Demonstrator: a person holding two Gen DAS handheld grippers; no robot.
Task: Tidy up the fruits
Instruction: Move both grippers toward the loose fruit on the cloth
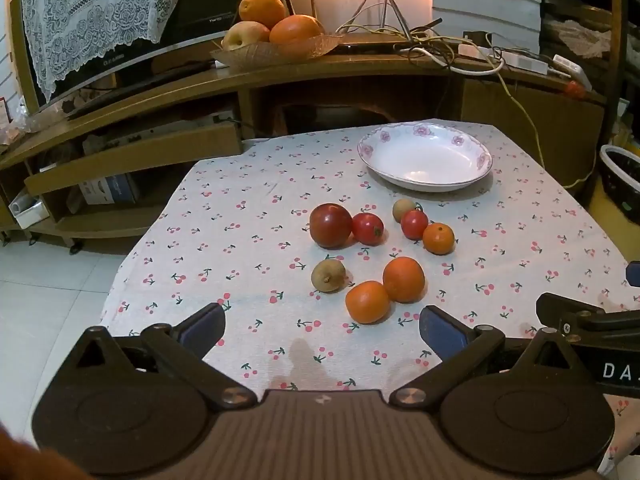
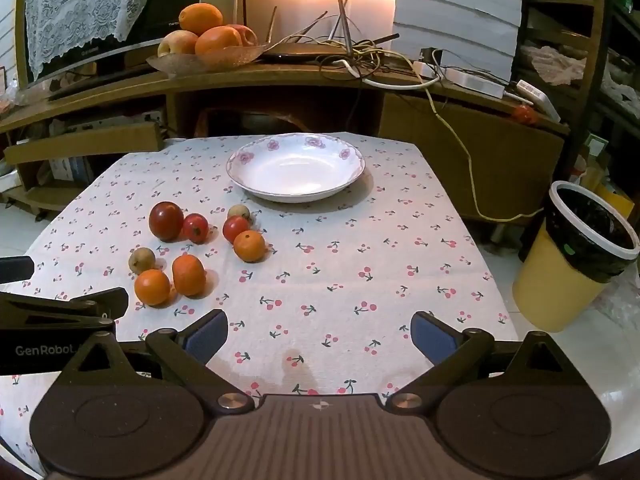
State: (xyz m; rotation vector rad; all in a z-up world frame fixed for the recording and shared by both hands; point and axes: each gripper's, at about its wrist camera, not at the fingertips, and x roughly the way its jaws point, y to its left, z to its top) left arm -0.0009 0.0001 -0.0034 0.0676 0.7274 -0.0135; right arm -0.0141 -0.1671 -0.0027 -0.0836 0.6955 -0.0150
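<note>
Several fruits lie loose on the cherry-print tablecloth point(image 1: 248, 240): a dark red apple point(image 1: 331, 225), two small tomatoes point(image 1: 367, 229), three oranges point(image 1: 403, 279) and two small brown fruits point(image 1: 328, 275). An empty white floral plate point(image 1: 425, 156) stands behind them; it also shows in the right wrist view point(image 2: 296, 167). My left gripper point(image 1: 322, 330) is open and empty, just short of the nearest orange point(image 1: 367, 301). My right gripper point(image 2: 320, 336) is open and empty over bare cloth, right of the fruit cluster point(image 2: 188, 274).
A wooden TV stand point(image 1: 280, 76) behind the table carries a glass dish of oranges and apples point(image 1: 272, 50) and tangled cables. A yellow bin with a black liner point(image 2: 576, 256) stands off the table's right edge. White tiled floor lies to the left.
</note>
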